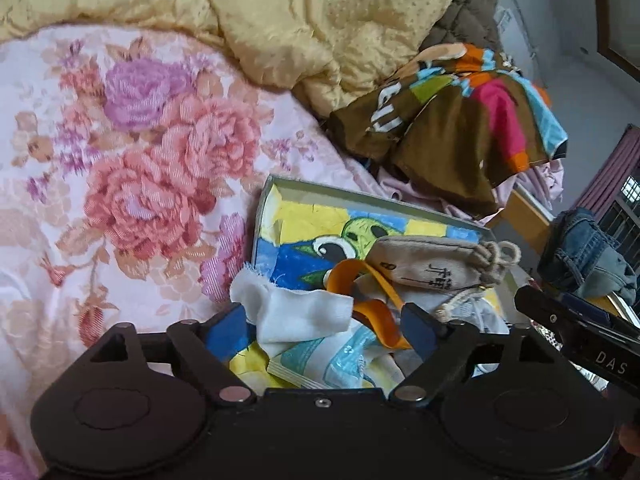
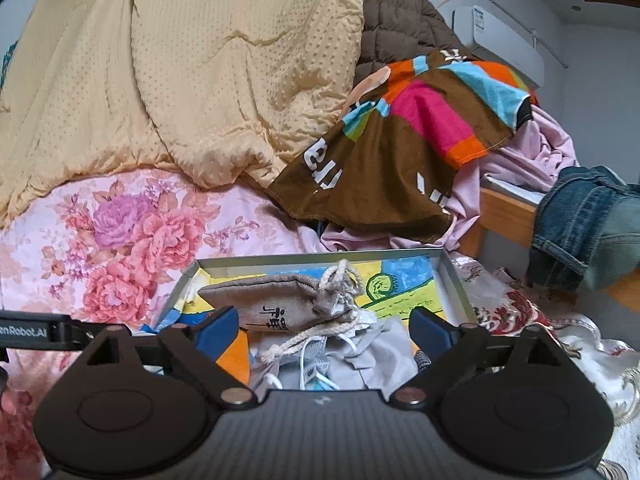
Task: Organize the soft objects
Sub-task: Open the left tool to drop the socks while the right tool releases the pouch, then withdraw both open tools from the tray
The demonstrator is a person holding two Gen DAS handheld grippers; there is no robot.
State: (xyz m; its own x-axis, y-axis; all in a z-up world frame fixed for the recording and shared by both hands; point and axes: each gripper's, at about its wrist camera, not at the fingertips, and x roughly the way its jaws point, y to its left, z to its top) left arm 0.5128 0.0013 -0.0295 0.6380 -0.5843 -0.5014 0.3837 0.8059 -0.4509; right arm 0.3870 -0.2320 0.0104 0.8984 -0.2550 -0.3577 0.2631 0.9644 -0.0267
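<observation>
Currently boxed: drawstring pouch [image 2: 280, 300], white cloth [image 1: 296, 316], orange strap [image 1: 372, 312] in tray [image 2: 452, 276]. Left tool [image 1: 324, 328], right tool [image 2: 324, 328]: wide open, empty. Bed clothing unsorted.

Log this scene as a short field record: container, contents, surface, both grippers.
container: shallow grey box with a cartoon-printed bottom
contents: beige drawstring pouch with black characters, white cloth scrap, orange strap, grey cloth
surface: pink floral bedspread
behind: yellow dotted quilt, brown multicoloured towel
left gripper: open, holding nothing
right gripper: open, holding nothing
</observation>
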